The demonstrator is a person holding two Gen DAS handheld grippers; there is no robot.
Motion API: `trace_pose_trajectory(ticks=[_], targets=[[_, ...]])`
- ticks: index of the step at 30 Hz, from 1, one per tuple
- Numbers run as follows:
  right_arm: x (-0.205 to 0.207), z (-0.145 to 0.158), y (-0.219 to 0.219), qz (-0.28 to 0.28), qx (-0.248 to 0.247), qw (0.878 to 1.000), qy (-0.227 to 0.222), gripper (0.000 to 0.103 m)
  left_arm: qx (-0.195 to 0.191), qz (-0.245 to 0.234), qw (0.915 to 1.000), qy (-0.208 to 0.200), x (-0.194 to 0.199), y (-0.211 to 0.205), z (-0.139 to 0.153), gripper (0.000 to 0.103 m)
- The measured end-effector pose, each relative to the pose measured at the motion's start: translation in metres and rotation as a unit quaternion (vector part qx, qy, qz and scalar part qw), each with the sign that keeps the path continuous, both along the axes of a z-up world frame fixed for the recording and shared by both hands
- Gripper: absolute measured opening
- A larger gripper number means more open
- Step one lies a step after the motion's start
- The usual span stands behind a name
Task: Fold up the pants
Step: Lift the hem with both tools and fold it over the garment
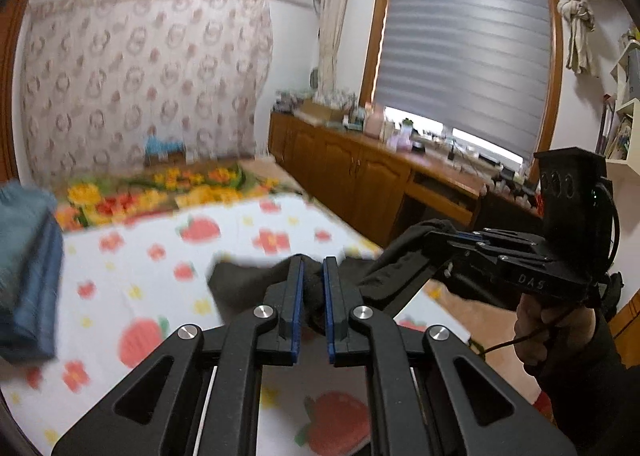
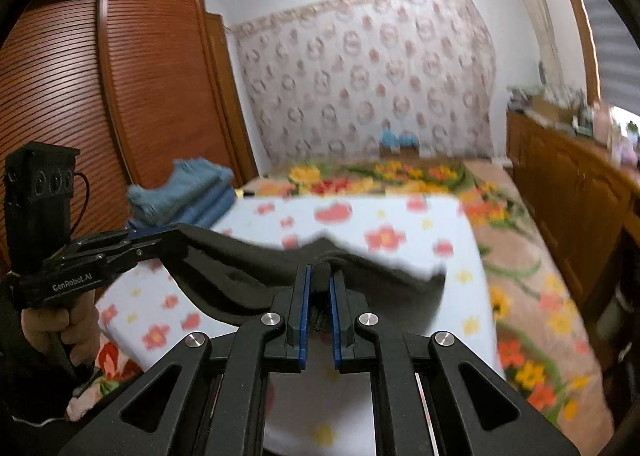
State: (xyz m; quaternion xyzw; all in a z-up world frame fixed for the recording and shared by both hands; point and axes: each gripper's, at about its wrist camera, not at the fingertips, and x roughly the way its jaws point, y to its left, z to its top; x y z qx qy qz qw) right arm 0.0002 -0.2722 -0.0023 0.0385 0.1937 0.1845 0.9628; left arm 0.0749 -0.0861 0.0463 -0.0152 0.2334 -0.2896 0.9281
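Black pants (image 1: 240,284) hang stretched between both grippers above the bed. In the left wrist view my left gripper (image 1: 314,262) is shut on a bunched edge of the dark cloth, pinched between its blue pads. Off to the right, my right gripper (image 1: 424,233) grips the other end of that edge. In the right wrist view my right gripper (image 2: 320,272) is shut on the pants (image 2: 248,272), and my left gripper (image 2: 176,235) holds the far end at the left. The cloth sags between them. Its lower part is hidden behind the grippers.
The bed carries a white sheet with strawberries and flowers (image 1: 160,256) over a flowered blanket (image 2: 532,296). Folded blue clothes (image 2: 188,196) lie at the bed's left side. A wooden cabinet (image 1: 360,176) lines the window wall, and a slatted wardrobe (image 2: 80,96) stands at the left.
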Motion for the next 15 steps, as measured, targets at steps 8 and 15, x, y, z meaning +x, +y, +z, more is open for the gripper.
trace_pose_trajectory(ticks=[8, 15], targets=[[-0.009, 0.068, 0.032, 0.052, -0.016, 0.996, -0.074, 0.008, -0.008, 0.038, 0.9969, -0.069, -0.011, 0.039, 0.065, 0.010], [0.026, 0.083, 0.063, 0.093, -0.032, 0.992, -0.075, 0.008, 0.012, 0.088, 0.9930, -0.078, 0.017, 0.073, 0.062, 0.010]])
